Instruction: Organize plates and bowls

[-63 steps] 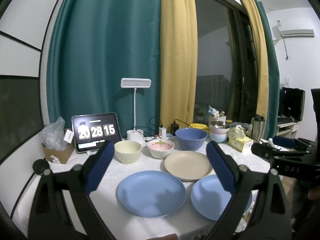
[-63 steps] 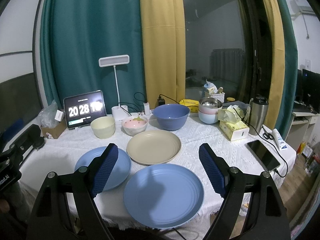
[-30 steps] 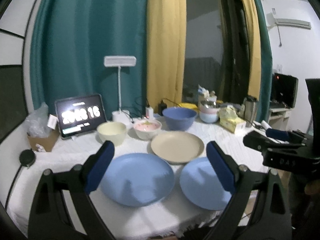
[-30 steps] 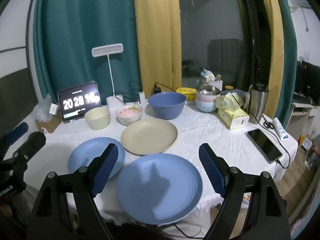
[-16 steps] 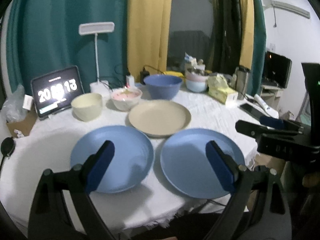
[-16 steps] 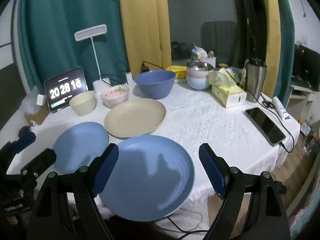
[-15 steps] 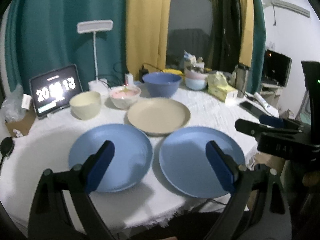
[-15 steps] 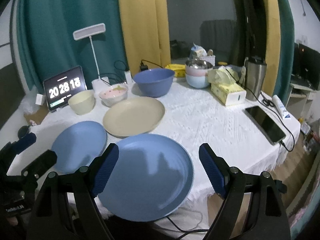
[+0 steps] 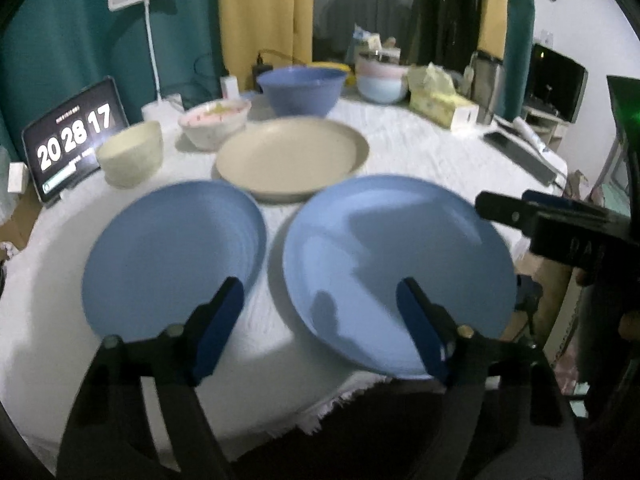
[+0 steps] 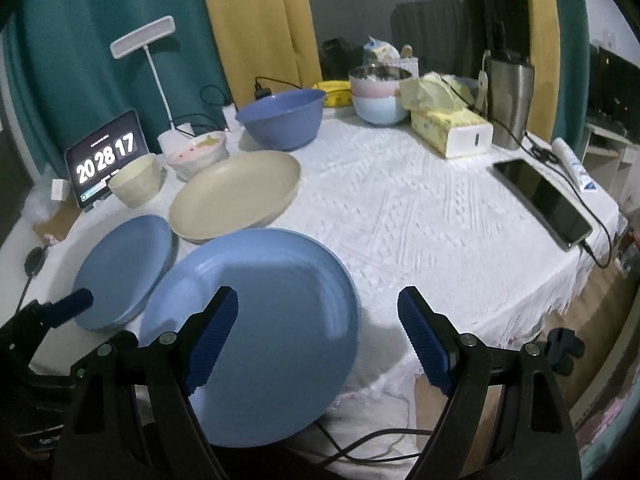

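Note:
Two blue plates lie at the table's near edge: a left one and a larger right one. A beige plate lies behind them. Further back stand a cream bowl, a pink bowl and a big blue bowl. My left gripper is open and empty above the gap between the blue plates. My right gripper is open and empty over the larger plate's right rim.
A tablet clock, a desk lamp, stacked pastel bowls, a tissue box, a steel tumbler, a phone with cable and a tube stand on the white tablecloth.
Both grippers have dropped lower and come closer to the two blue plates. The left gripper has shifted right. Nothing on the table has moved.

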### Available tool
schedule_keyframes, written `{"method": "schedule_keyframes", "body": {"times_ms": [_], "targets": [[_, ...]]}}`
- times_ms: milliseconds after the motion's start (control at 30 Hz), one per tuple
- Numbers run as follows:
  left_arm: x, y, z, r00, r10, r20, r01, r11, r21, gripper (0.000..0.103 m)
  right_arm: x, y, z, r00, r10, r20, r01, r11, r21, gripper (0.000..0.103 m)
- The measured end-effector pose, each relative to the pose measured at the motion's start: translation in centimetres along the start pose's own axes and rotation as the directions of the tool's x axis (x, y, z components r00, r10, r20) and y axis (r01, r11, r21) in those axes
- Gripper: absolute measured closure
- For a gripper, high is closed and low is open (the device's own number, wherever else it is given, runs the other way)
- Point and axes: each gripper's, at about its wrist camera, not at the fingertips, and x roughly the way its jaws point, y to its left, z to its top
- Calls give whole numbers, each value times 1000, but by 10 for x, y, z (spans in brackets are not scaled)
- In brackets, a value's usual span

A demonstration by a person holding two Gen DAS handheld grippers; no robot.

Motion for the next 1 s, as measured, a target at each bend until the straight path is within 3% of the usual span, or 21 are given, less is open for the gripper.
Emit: {"method": "schedule_keyframes", "body": {"times_ms": [167,333,467,633,867,1000], "targets": [[11,-3,-4,998,13,-58,-13,1000,2,35,17,-14,-4,999,7,-33,-7,1000,13,19],[22,-7,-6,994,16,-107,-15,1000,10,46,33,-21,-7,998,11,-67,-9,1000,21,29],[31,-8,-7,990,13,-144,-12,1000,8,49,40,-24,-9,997,17,-78,-15,1000,25,33],[40,-10,-10,983,0,-185,1,1000,3,54,48,-24,-12,994,29,-101,-27,999,22,49],[42,-11,-8,984,14,-179,-14,1000,-3,62,53,-20,-13,995,14,-99,-14,1000,1,63],[41,-10,-7,985,19,-174,-20,1000,-3,67,54,-17,-13,995,9,-102,-11,1000,-16,83]]}}
